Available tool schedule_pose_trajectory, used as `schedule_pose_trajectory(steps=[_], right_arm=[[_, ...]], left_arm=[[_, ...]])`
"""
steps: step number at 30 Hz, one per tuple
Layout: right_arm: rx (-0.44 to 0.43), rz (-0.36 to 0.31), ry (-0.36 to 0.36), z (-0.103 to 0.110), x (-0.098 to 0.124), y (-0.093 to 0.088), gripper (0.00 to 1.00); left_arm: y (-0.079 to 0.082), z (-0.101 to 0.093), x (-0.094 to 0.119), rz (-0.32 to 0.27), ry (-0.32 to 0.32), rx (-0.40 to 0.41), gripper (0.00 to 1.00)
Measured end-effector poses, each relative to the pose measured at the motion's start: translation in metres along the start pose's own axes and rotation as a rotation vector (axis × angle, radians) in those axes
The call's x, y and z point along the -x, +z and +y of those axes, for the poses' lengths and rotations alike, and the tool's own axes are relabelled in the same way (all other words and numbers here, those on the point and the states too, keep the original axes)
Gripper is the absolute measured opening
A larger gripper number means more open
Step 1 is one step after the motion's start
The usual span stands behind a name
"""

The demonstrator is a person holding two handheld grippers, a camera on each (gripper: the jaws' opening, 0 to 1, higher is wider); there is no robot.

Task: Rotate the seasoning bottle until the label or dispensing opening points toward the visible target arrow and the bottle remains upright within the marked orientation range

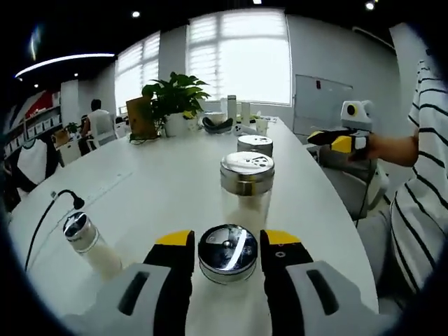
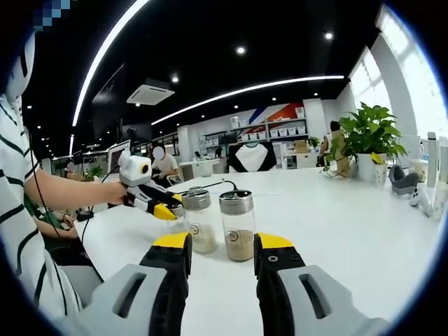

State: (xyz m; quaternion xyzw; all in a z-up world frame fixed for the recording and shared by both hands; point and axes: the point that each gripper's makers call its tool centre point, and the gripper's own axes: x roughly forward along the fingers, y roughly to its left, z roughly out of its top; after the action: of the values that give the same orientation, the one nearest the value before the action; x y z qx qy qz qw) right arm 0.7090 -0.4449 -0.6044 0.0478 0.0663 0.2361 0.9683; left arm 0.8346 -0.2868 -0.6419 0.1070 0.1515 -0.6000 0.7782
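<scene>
1. the white table (image 1: 161, 182) carries several shakers, all upright.
2. left gripper (image 1: 227, 246): its open jaws flank the nearest seasoning bottle (image 1: 227, 252), long axis vertical, contact unclear.
3. right gripper (image 2: 221, 252) is open, empty, with two bottles ahead.

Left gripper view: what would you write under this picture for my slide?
The left gripper holds its fingers either side of a shiny-lidded seasoning bottle on a white table, two more shakers lined up behind.
</scene>
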Motion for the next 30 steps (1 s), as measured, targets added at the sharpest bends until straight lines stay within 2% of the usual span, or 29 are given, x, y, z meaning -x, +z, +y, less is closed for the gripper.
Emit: schedule_pose_trajectory(steps=[3, 4, 8, 13, 15, 17, 21, 24, 30], right_arm=[[-0.004, 0.001, 0.0, 0.0, -0.001, -0.001, 0.34], [-0.003, 0.002, 0.001, 0.0, -0.001, -0.001, 0.34], [-0.003, 0.006, 0.005, 0.001, -0.003, -0.001, 0.34], [0.001, 0.009, 0.011, 0.003, -0.006, -0.001, 0.33], [0.005, 0.011, 0.014, 0.004, -0.007, 0.0, 0.33], [0.008, 0.012, 0.015, 0.004, -0.007, 0.0, 0.33], [0.005, 0.014, 0.011, 0.002, -0.008, -0.001, 0.33], [0.005, 0.017, 0.013, 0.003, -0.009, -0.002, 0.32], [0.009, 0.019, 0.018, 0.006, -0.011, -0.002, 0.32]], left_arm=[[0.005, -0.004, 0.003, -0.045, 0.04, 0.013, 0.4], [0.005, -0.002, 0.004, -0.048, 0.085, 0.003, 0.4], [0.008, -0.003, 0.007, -0.081, 0.188, -0.027, 0.4], [0.01, 0.005, 0.015, -0.169, 0.329, 0.07, 0.4], [0.009, 0.006, 0.017, -0.191, 0.352, 0.089, 0.4], [0.007, 0.006, 0.019, -0.187, 0.372, 0.073, 0.39], [0.007, 0.001, 0.021, -0.211, 0.387, 0.082, 0.39], [0.007, 0.003, 0.024, -0.228, 0.428, 0.077, 0.37], [0.006, 0.002, 0.025, -0.236, 0.441, 0.086, 0.35]])
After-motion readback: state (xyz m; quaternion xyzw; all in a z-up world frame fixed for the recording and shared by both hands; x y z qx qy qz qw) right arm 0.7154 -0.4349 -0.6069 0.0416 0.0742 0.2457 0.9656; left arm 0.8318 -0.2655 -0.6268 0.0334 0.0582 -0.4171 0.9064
